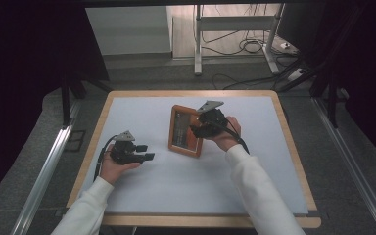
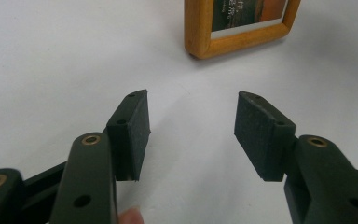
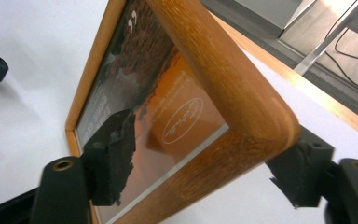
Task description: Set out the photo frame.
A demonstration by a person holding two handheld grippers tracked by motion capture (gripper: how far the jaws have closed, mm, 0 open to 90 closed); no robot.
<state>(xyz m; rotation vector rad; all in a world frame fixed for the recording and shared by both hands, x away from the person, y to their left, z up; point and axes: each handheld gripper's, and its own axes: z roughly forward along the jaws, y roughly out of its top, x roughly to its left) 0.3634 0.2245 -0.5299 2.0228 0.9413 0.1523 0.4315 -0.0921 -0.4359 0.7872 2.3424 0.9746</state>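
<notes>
from above our side of the table (image 1: 127,105) we look forward and down. the left gripper view sits low over the white top, facing the wooden frame (image 2: 242,37) from near; the right gripper view presses close against that same frame (image 3: 223,79).

The left gripper (image 2: 191,135) hangs just over the white table (image 2: 51,60) with its two black jaws standing apart and nothing between them; a wooden picture frame (image 2: 235,39) lies ahead, well clear
</notes>
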